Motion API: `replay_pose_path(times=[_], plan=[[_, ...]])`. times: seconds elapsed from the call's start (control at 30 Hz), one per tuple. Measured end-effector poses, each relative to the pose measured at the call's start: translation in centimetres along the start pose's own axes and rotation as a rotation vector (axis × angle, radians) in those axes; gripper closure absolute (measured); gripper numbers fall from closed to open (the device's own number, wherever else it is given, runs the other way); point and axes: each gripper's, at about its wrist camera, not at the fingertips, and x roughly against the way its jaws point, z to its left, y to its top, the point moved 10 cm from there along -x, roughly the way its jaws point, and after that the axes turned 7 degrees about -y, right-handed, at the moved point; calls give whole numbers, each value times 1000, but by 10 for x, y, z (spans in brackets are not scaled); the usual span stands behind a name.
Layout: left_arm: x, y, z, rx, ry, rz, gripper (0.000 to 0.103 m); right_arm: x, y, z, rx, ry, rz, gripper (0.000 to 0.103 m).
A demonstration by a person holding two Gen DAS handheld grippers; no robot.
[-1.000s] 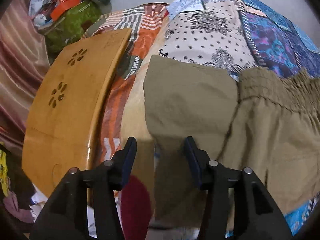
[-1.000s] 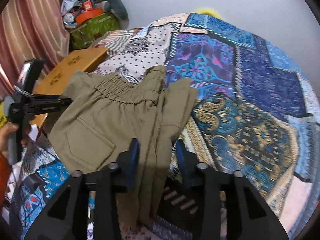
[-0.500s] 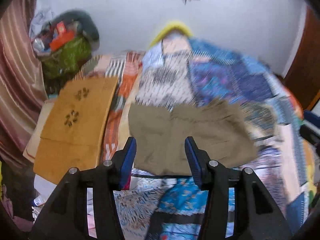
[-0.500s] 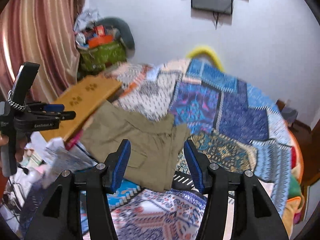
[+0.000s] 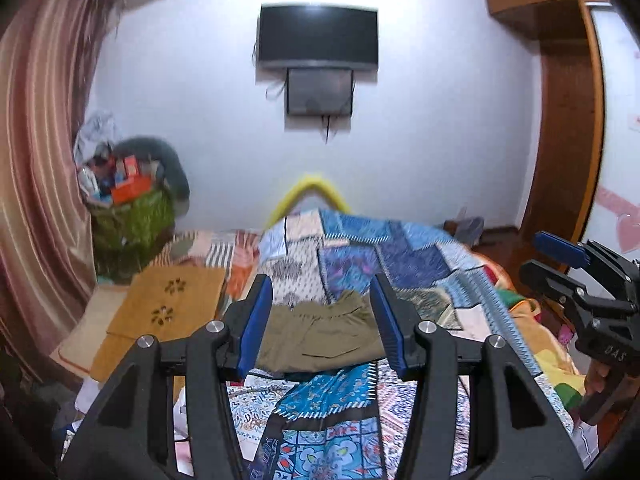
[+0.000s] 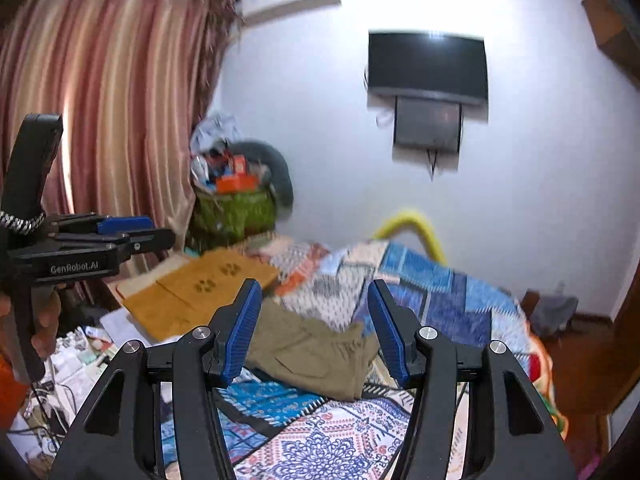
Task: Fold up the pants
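Both pairs of tongs have pulled up and away from the bed since a second ago, when they were low over the cloth; the right tongs point(image 6: 314, 332) had been standing about a fold of the pants and are clear of it now. The left tongs point(image 5: 322, 320) stand with their blue pads wide apart and nothing between them, and the right tongs are spread just as wide and just as bare. The olive pants point(image 5: 324, 336) lie folded into a compact bundle on the patchwork bedspread point(image 5: 404, 260), toward the near left part of the bed, with the elastic waistband on the far side and a pocket seam showing on top.

The bed runs away toward a white wall where a dark television point(image 5: 318, 40) hangs over a smaller box with a dangling cable. A yellow curved bar point(image 5: 308, 188) rises at the head of the bed. Striped pink curtains point(image 6: 104, 112) cover the left side of the room, and a wooden wardrobe frame point(image 5: 568, 120) stands at the right.

Beside the bed on the left lies a wooden board point(image 5: 168, 308) with flower-shaped cutouts, just next to the pants. Behind it a green basket point(image 5: 132, 220) is heaped with boxes and cloth. Papers and cables point(image 6: 68, 368) litter the floor at the left. Nothing lies between the tongs and the pants.
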Motion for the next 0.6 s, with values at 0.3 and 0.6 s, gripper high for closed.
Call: replay_pose_path(times=[0.3,0.6], plan=[[84,-13,-39,-64,19,-153,36,68,3,19,-50,31,-137,52],[113,-29,-52,-60,33,-231,0,93,-11,28,-69,-27,-176,12]])
